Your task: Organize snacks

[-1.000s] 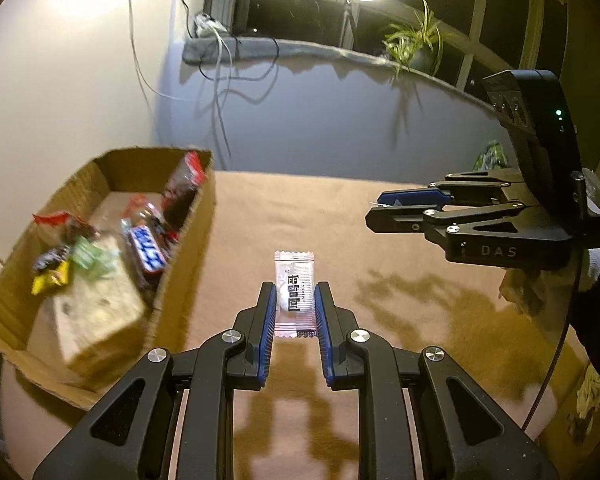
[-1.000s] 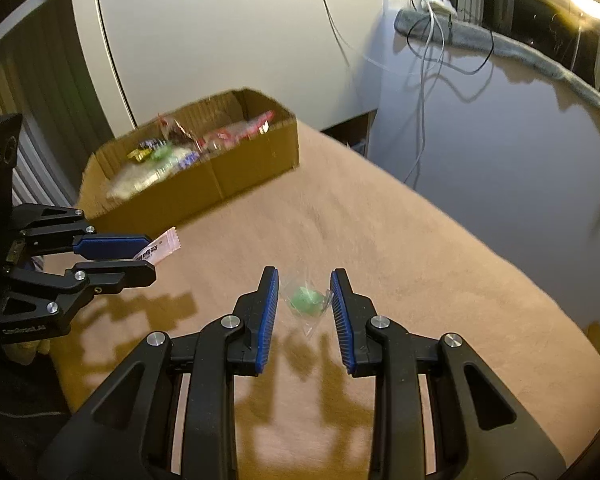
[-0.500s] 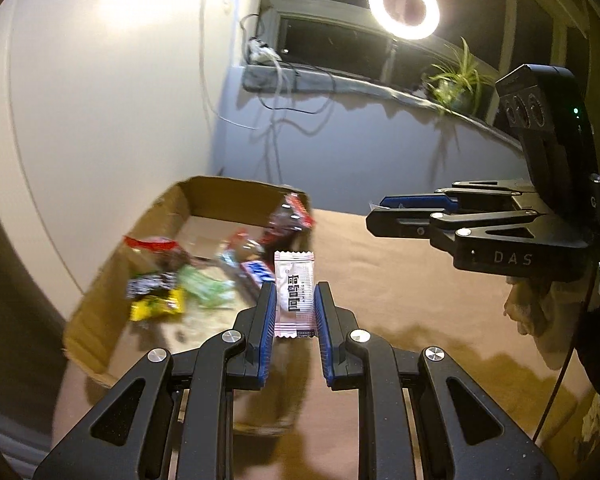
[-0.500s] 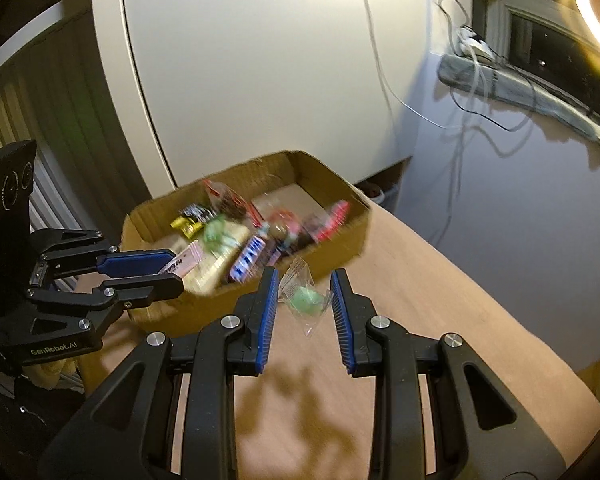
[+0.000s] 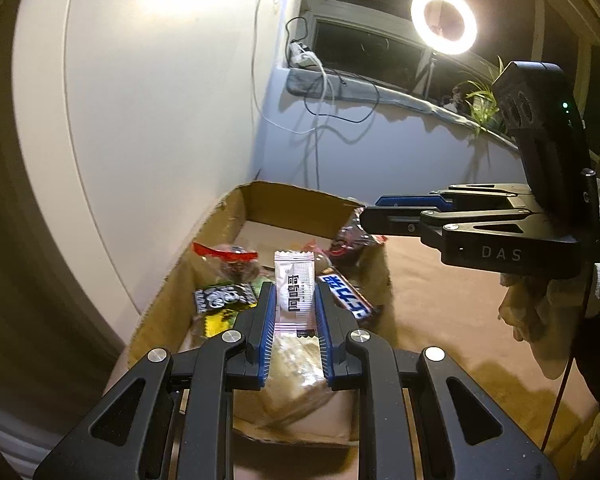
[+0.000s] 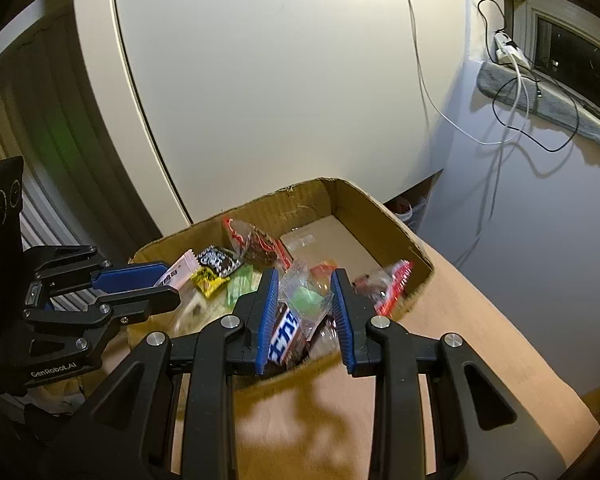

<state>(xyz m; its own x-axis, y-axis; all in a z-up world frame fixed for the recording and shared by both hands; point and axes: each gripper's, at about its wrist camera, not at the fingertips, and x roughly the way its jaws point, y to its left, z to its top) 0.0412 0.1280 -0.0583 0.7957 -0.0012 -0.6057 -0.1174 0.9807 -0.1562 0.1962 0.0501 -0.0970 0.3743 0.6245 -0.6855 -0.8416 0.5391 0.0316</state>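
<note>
With the left gripper [image 5: 296,312] clamping a white sachet [image 5: 293,288] and the right gripper [image 6: 305,306] a clear-wrapped green candy [image 6: 306,300] above the cardboard box [image 6: 384,216], release follows.

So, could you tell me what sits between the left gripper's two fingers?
A white sachet with dark lettering, clamped by the left gripper above the cardboard box, as the left wrist view shows.

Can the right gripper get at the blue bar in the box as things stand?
Probably not yet: the right gripper is shut on a green candy, so its fingers are occupied, though the blue bar lies uncovered just below.
</note>
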